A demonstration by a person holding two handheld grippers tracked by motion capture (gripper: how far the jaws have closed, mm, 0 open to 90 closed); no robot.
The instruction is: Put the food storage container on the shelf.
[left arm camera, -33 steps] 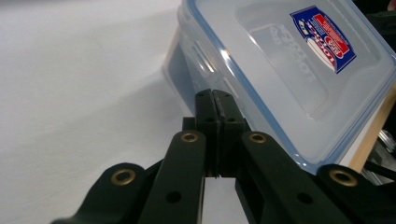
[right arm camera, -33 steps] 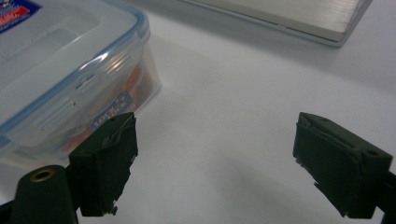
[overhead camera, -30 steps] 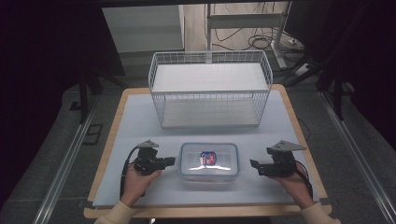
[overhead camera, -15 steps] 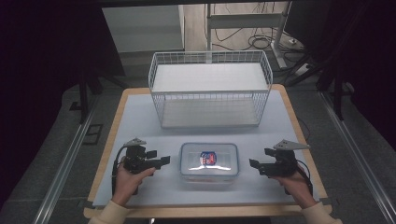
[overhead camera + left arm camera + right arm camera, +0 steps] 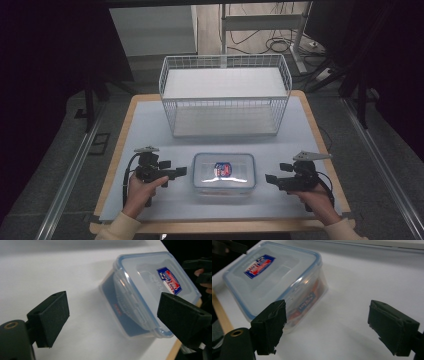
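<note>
Nearest you, your two hands come in over the front edge of the table, one on each side of the clear lidded container, which serves as the landmark here. Your left gripper sits just to the left of the container, level with its middle and pointing at its left end wall; its jaws have just been opening and now stand wide apart, with nothing pressed between the pads. In the left gripper view the container lies ahead of the left gripper, its near side partly between the two black pads but touched by neither. Your right gripper rests to the right of the container, a little farther off than the left one, aimed at its right end wall. In the right gripper view the right gripper has its jaws spread wide and empty; the container sits ahead of the left pad, near it but apart from it. The container itself rests flat on the white table surface with its blue-rimmed lid clipped on and a red and blue label on top, in the middle of the near half of the table. Beyond the container, well apart from it, stands the white wire basket across the far half of the table, upright with its open top up.
</note>
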